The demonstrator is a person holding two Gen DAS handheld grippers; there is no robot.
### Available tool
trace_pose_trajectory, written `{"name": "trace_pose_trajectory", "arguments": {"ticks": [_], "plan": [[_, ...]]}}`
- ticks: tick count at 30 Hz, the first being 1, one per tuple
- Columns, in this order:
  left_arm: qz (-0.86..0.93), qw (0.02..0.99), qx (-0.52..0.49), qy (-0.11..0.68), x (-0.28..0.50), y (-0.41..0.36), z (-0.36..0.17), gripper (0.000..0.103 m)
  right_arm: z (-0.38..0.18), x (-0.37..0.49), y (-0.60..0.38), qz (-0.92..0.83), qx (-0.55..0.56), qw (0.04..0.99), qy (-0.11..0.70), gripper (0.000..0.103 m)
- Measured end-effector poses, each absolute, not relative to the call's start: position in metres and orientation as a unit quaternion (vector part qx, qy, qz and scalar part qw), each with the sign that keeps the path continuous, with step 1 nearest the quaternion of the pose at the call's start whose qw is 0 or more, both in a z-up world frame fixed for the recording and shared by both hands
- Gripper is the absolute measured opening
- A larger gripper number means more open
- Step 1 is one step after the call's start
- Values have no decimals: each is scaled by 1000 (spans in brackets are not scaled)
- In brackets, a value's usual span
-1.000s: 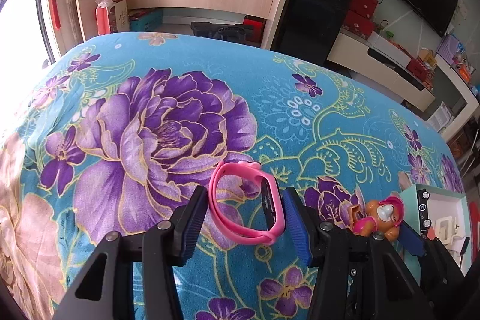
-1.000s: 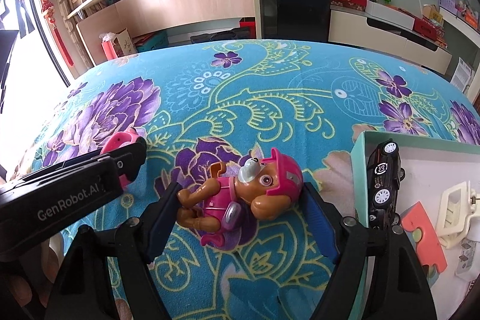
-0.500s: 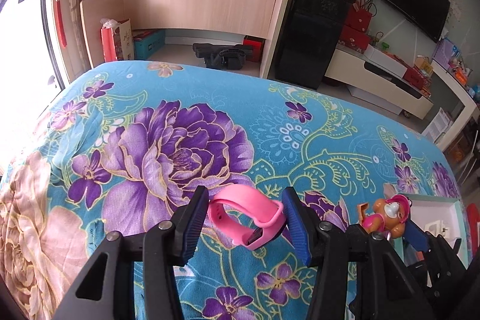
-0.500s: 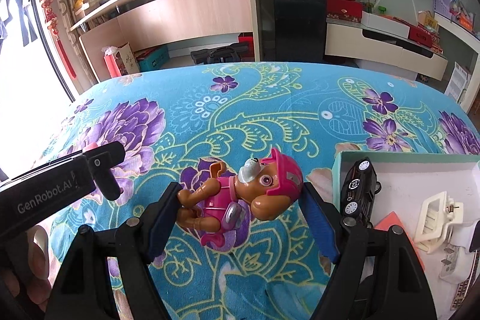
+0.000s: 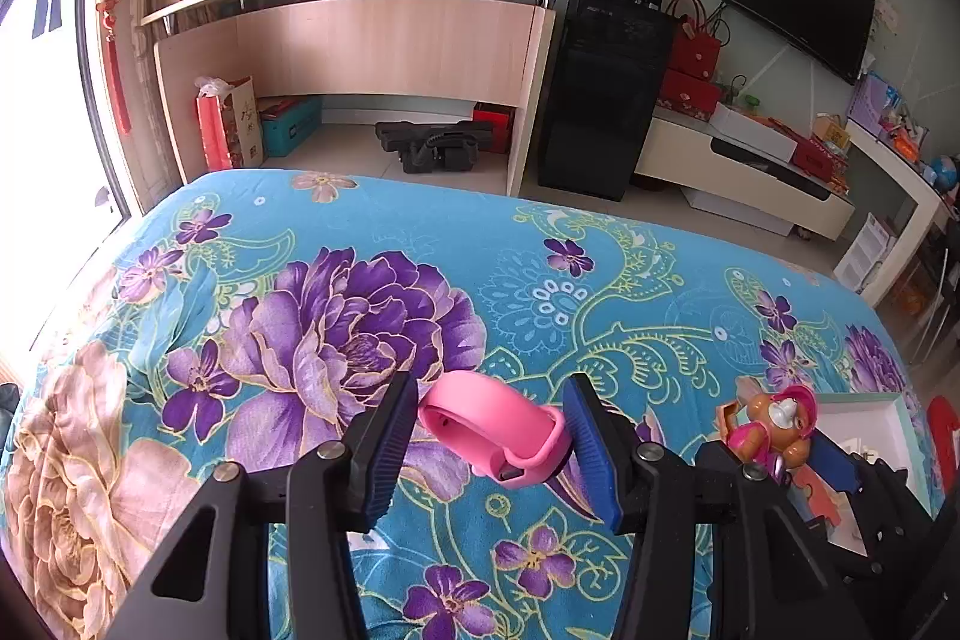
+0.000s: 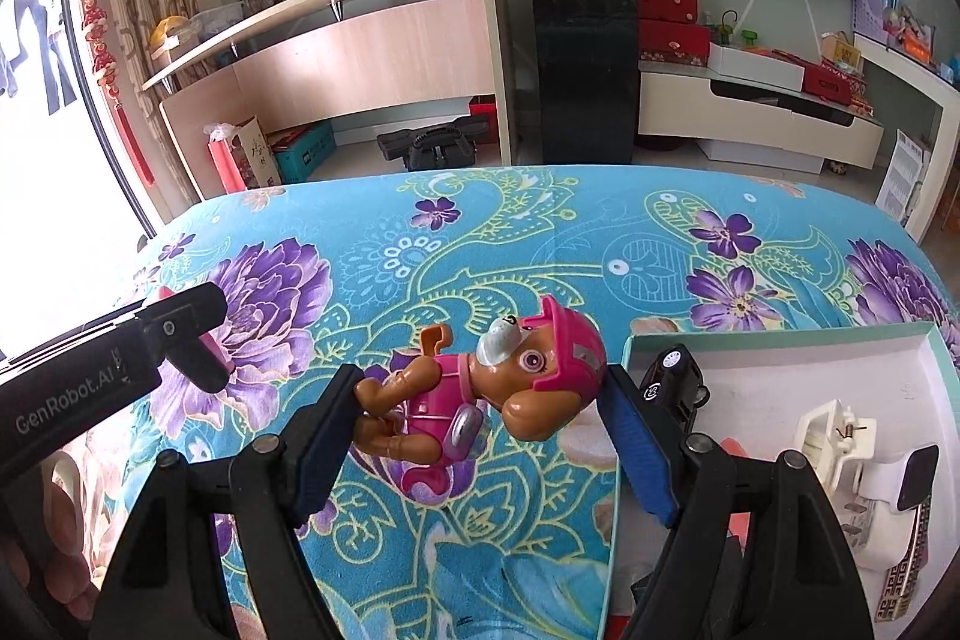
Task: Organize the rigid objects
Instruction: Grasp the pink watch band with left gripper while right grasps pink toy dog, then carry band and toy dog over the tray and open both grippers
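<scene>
My left gripper [image 5: 489, 439] is shut on a pink wristband [image 5: 492, 427], held clear above the floral tablecloth [image 5: 336, 304]. My right gripper [image 6: 480, 424] is shut on a brown toy dog with a pink helmet [image 6: 486, 388], also lifted off the cloth. The same toy dog [image 5: 771, 421] shows at the right of the left wrist view. In the right wrist view the left gripper's black body [image 6: 108, 370] crosses the left edge. A white box with a teal rim [image 6: 780, 334] lies at the right, beside the right gripper.
The box holds a black toy car [image 6: 672, 382], a white plug-like part [image 6: 834, 436] and an orange foam piece [image 6: 735, 448]. Beyond the table's far edge stand a wooden counter [image 5: 384, 40], a black cabinet [image 5: 606, 100] and a low TV bench [image 5: 738, 184].
Both grippers have risen with their objects; the wristband left the cloth and tipped from upright to lying flatter between the pads. More of the room and box is in view.
</scene>
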State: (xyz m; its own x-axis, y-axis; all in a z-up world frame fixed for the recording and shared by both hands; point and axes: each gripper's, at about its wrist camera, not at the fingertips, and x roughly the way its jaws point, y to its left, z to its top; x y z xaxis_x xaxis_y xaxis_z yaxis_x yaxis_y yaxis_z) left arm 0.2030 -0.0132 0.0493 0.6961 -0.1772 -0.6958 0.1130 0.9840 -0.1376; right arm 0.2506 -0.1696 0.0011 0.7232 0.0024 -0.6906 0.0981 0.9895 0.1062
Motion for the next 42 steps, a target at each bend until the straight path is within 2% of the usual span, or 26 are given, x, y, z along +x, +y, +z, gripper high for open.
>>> {"name": "trace_pose_trajectory", "arguments": {"ticks": [3, 6, 9, 12, 21, 23, 24, 25, 27, 42], "plan": [[-82, 921, -39, 380, 201, -16, 52, 54, 3, 249, -171, -27, 68, 925, 372, 80], [-90, 922, -37, 374, 196, -21, 57, 45, 9, 244, -175, -31, 71, 925, 372, 80], [-104, 923, -36, 368, 191, -28, 63, 44, 14, 237, -183, -34, 85, 923, 373, 80], [-117, 923, -29, 365, 187, -37, 66, 38, 18, 231, -193, -42, 93, 921, 376, 80], [-115, 910, -27, 398, 185, -40, 49, 39, 18, 223, -215, -62, 108, 916, 382, 80], [-113, 905, -27, 410, 185, -40, 42, 41, 17, 223, -218, -64, 112, 914, 384, 80], [-112, 901, -27, 417, 184, -40, 38, 49, 17, 222, -218, -63, 114, 914, 385, 80], [-112, 898, -27, 425, 184, -41, 34, 62, 17, 222, -218, -63, 114, 913, 386, 80], [-111, 891, -24, 439, 182, -43, 24, 70, 17, 221, -218, -63, 111, 914, 386, 80], [-140, 845, 44, 515, 176, -87, -26, 70, 18, 210, -225, -75, 103, 912, 389, 80]]}}
